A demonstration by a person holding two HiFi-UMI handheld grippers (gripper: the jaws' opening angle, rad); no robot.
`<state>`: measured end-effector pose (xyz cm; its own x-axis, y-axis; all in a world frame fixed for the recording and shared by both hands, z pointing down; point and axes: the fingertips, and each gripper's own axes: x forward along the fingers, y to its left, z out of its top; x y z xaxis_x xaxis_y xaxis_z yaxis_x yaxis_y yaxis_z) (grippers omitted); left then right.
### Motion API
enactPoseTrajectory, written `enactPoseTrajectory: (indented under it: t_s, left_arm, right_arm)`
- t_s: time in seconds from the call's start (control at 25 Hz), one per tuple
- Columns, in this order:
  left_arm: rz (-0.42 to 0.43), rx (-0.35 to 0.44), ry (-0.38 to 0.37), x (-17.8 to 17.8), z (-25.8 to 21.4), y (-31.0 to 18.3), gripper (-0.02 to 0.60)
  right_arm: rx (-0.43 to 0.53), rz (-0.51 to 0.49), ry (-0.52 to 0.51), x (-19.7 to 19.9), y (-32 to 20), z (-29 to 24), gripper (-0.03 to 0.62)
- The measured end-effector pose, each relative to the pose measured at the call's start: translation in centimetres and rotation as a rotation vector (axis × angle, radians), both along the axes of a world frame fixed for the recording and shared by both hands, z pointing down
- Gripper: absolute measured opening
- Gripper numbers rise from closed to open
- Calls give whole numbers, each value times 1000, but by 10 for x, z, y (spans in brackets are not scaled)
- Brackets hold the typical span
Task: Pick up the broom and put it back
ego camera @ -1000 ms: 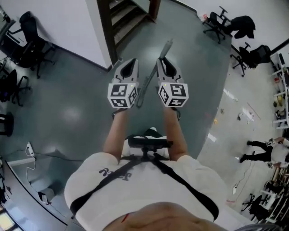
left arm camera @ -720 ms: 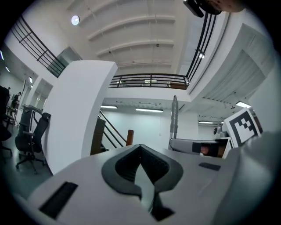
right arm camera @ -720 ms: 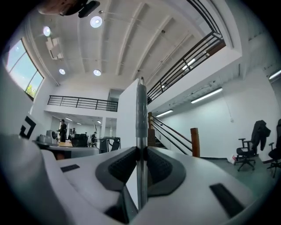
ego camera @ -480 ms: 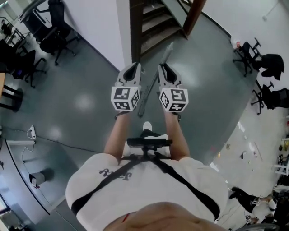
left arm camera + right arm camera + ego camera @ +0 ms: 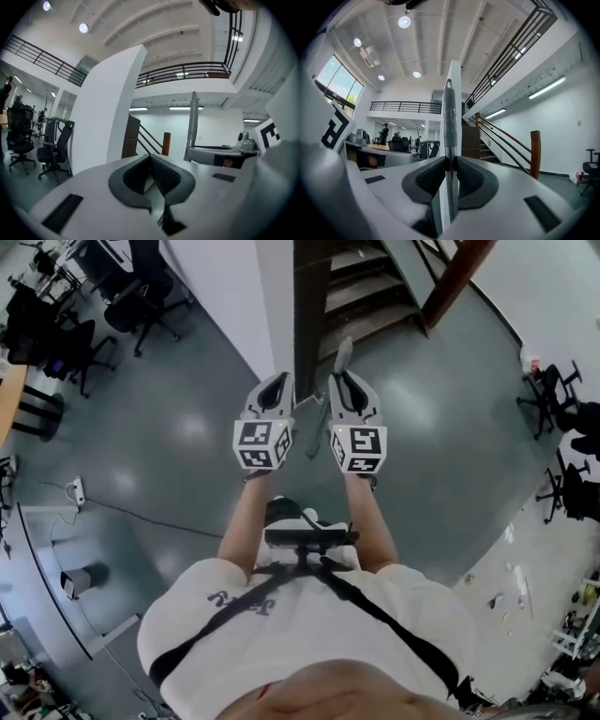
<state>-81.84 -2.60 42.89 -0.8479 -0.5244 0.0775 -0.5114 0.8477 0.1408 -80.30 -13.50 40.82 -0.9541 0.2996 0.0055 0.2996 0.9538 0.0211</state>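
In the head view the broom's grey handle [image 5: 343, 351] sticks out past my right gripper [image 5: 341, 379] and slants down between the two marker cubes; its head is hidden. In the right gripper view the handle [image 5: 449, 117] stands upright, with the pads of the right gripper [image 5: 451, 161] pressed on both sides of it. My left gripper [image 5: 277, 381] is held level beside the right one. Its pads meet at the tip of the left gripper [image 5: 150, 157] with nothing between them. From the left gripper view the handle [image 5: 192, 122] rises just to the right.
A white wall end [image 5: 272, 296] and a wooden staircase [image 5: 356, 287] lie just ahead. Office chairs [image 5: 141, 296] stand at the upper left, more chairs [image 5: 562, 399] at the right edge. A power strip and cable [image 5: 75, 491] lie on the grey floor at left.
Both grippers and the broom have travelled forward together; the wall end and the staircase are nearer and more central. The grip and the pose of the hands look the same.
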Motion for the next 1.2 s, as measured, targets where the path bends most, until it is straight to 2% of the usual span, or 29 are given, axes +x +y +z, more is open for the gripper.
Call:
enactPoseTrajectory:
  t_s: [0.24, 0.56, 0.92, 1.08, 1.2]
  left_arm:
    - [16, -6, 32, -54, 21, 12, 12]
    - [88, 6, 82, -128, 62, 0, 12]
    - [104, -16, 176, -181, 135, 1, 12]
    - [64, -23, 208, -195, 172, -3, 12]
    - [27, -21, 248, -200, 204, 11, 12]
  right_arm:
    - [2, 29, 35, -66, 1, 21, 84]
    - [15, 42, 183, -136, -1, 92, 84]
    - [64, -4, 374, -197, 19, 214, 84]
    - [83, -45, 449, -208, 16, 278, 84]
    - [106, -75, 517, -212, 27, 333, 84]
